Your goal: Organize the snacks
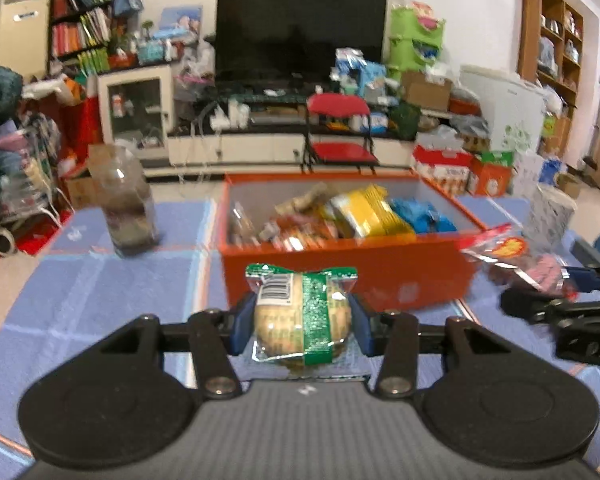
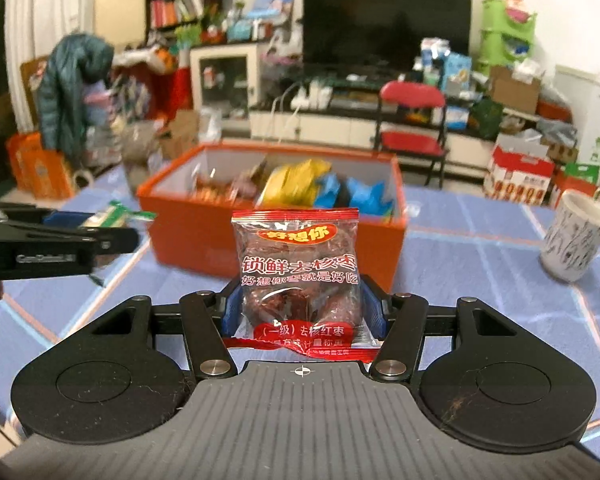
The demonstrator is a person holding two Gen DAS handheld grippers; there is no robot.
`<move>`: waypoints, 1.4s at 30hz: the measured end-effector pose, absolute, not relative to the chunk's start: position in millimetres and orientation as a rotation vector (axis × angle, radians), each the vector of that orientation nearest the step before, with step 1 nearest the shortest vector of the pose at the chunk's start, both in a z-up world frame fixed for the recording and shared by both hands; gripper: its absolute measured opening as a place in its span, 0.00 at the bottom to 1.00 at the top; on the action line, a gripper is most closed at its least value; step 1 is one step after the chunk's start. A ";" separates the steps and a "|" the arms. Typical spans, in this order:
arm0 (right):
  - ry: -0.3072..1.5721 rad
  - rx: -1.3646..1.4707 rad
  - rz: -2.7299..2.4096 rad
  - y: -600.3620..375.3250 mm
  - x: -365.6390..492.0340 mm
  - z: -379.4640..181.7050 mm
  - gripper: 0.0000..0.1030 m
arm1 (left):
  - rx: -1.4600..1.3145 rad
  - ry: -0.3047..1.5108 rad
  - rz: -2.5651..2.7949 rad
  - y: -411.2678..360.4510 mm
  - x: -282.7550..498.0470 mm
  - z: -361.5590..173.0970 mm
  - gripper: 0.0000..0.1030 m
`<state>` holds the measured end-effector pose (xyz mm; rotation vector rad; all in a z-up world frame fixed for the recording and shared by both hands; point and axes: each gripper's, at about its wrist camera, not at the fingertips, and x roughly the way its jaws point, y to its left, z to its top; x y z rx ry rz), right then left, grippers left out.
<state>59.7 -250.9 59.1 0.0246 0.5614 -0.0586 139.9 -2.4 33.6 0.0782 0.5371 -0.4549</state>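
- The left gripper [image 1: 302, 322] is clamped on a round pastry in a green-banded clear wrapper [image 1: 302, 314]; the blue pads press its two sides and the sealed top edge stands up between them.
- The right gripper [image 2: 300, 312] is clamped on a red-printed packet of dates [image 2: 298, 276], held upright with its long axis running up from the jaws — the bottom seam is tucked down against the gripper body.
- The orange box [image 1: 352, 272] sits on the blue checked tablecloth [image 1: 100, 292], toward the far edge of the table, already holding yellow, blue and brownish packets.
- The relation that matters: the box lies straight ahead of both grippers and lower than the held snacks, with its near wall facing them. In the left wrist view it is dead ahead; in the right wrist view it sits slightly left of centre.
- Neither hand looks clearly nearer — both hang over the cloth just short of the near wall, side by side.
- A clear jar [image 1: 126, 208] stands left of the box and a patterned cup [image 2: 576, 236] well to its right, both outside the path.
- Likely next: carry each snack over the near wall, then let go.
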 end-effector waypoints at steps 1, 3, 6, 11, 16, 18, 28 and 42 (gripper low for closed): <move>0.554 0.025 -0.065 -253.4 64.7 64.2 0.44 | 0.072 0.534 -0.446 -1.6 147.4 39.8 0.46; 0.541 0.029 -0.071 -258.5 80.7 75.9 0.44 | 0.053 0.524 -0.440 -2.0 164.6 50.9 0.46; 0.539 0.036 -0.075 -262.7 116.5 90.3 0.44 | 0.065 0.515 -0.425 -12.0 195.4 63.6 0.46; 0.552 0.001 -0.069 -254.3 181.2 99.7 0.44 | 0.080 0.517 -0.399 -32.8 250.8 73.8 0.46; 0.565 0.001 -0.074 -249.1 220.6 93.1 0.44 | 0.119 0.558 -0.394 -52.2 279.5 57.8 0.46; 0.572 0.007 -0.083 -250.2 228.7 87.6 0.44 | 0.117 0.578 -0.387 -55.5 286.7 48.5 0.46; 0.538 -0.008 -0.124 -255.2 233.2 86.6 0.63 | 0.150 0.531 -0.296 -60.3 285.7 52.0 0.99; 0.455 0.061 -0.113 -231.6 48.4 111.2 0.89 | 0.118 0.513 -0.306 -28.4 136.5 88.7 0.99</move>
